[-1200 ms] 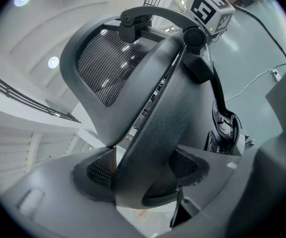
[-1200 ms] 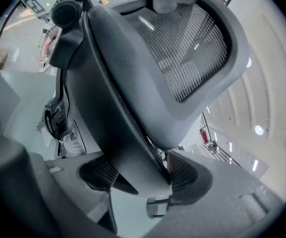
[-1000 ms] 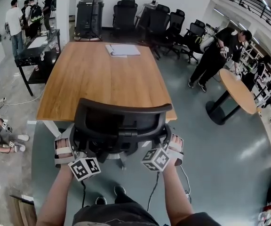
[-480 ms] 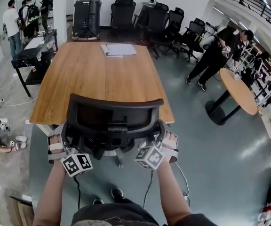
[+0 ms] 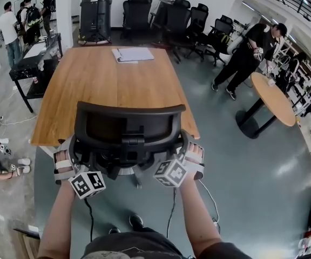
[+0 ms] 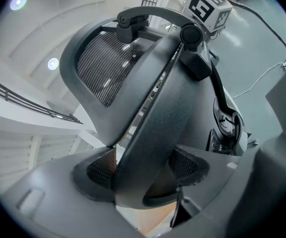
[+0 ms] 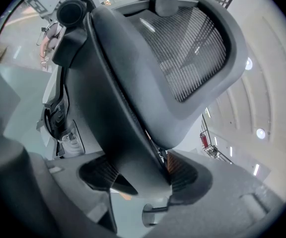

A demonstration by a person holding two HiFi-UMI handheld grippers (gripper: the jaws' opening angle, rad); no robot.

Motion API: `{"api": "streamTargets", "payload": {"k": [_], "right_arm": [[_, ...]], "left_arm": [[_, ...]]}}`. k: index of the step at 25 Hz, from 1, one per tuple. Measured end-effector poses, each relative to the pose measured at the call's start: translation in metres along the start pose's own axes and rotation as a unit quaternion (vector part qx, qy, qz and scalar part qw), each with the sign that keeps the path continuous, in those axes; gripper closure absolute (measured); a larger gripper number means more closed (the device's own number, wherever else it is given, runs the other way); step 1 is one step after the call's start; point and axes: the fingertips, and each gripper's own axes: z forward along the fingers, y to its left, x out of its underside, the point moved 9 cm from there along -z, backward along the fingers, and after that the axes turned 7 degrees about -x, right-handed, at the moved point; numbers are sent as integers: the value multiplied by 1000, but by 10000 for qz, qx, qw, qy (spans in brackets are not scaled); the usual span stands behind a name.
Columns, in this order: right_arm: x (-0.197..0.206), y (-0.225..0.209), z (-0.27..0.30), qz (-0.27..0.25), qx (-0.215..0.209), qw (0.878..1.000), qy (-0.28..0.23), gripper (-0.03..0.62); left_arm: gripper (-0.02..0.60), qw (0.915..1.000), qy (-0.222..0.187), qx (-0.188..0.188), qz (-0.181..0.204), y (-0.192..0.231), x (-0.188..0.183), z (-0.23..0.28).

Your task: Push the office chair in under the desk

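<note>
As office chair [image 5: 127,131] fronts desk [image 5: 104,82], left gripper [image 6: 144,175], right gripper [image 7: 140,175] jaws clamp backrest.

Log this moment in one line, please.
left claw: shut on office chair | right claw: shut on office chair | position: upright at desk near edge | far end: papers
</note>
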Motion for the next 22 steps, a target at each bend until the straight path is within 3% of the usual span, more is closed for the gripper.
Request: {"api": "streamTargets", "payload": {"k": [22], "right_arm": [[8,-1,6,-141,49,9996,-238,317]], "left_arm": [[224,9999,-116,69,79,-3,-2,6]]}}
